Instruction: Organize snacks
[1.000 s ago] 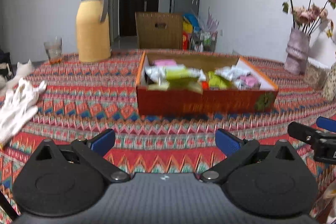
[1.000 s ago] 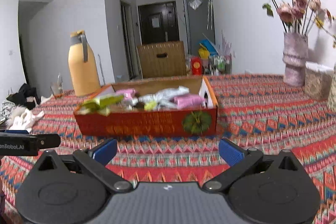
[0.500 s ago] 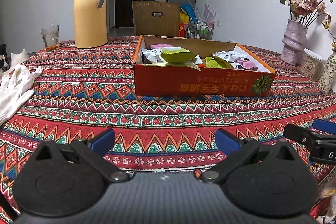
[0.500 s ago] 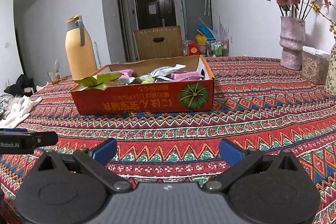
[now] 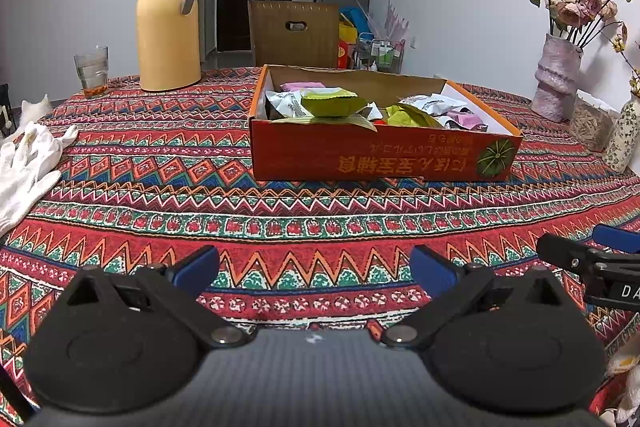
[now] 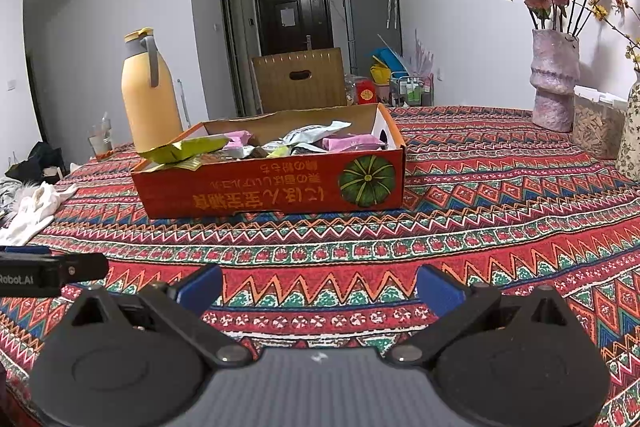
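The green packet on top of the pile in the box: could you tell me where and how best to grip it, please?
Grip the green packet by its crimped near edge, where it overhangs the box's front wall. Come from above and the front with the open left gripper: the packet lies flat and topmost, so its thin edge probably suits the jaws.

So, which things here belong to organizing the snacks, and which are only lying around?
For the job:
- orange cardboard box
- green foil snack packet
- pink snack packet

Lying about:
- yellow thermos jug
- clear drinking glass
- white cloth gloves
- pink flower vase
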`<state>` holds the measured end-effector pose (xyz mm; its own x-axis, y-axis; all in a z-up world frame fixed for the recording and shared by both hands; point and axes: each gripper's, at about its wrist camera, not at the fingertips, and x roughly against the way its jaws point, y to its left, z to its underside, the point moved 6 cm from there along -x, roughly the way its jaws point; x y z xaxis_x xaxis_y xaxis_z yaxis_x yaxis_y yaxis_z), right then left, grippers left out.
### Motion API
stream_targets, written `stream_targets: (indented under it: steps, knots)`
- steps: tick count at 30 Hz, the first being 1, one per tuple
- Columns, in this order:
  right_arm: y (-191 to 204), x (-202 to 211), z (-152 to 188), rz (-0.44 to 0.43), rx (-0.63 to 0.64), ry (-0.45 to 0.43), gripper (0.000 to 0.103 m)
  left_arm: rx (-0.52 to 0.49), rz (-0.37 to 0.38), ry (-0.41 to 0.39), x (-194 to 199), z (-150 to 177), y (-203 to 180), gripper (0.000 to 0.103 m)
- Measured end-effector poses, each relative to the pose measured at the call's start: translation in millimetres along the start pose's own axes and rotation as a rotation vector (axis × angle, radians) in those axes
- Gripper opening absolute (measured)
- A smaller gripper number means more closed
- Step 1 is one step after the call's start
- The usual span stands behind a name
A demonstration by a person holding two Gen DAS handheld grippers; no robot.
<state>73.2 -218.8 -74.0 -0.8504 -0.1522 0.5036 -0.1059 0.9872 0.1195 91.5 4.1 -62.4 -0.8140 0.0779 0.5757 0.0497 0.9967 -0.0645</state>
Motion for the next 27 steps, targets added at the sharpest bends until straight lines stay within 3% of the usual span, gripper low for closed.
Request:
stream_targets:
  steps: [27]
  knots:
    - [-0.8, -0.2, -0.1, 0.001, 0.0, 0.002, 0.103, 0.0, 0.004, -0.003, 0.6, 0.9, -1.9, 0.103]
